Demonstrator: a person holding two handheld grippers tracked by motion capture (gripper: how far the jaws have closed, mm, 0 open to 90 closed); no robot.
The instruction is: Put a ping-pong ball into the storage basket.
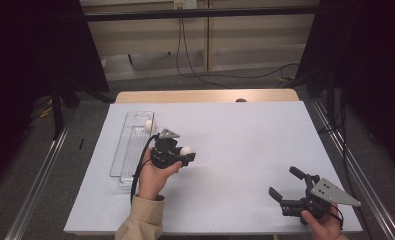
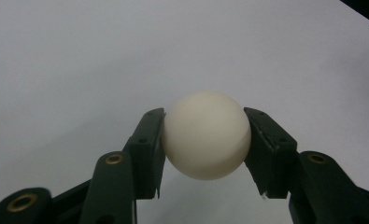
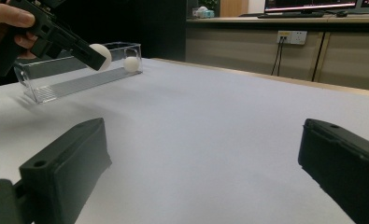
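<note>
My left gripper (image 1: 185,152) is shut on a white ball (image 1: 186,150), held just above the white table sheet a little right of a clear plastic tray (image 1: 127,150). In the left gripper view the ball (image 2: 206,134) sits squeezed between both black fingers (image 2: 147,151). A second white ball (image 1: 148,124) lies in the tray's far end. The right gripper view shows the held ball (image 3: 102,55), the tray (image 3: 79,77) and the ball inside it (image 3: 131,64). My right gripper (image 1: 284,184) stands open near the table's front right corner, nothing between its jaws.
The white sheet (image 1: 235,135) covers most of the wooden table (image 1: 205,96). Metal rails (image 1: 40,180) run along both sides. Cables (image 1: 195,70) trail on the floor behind the table.
</note>
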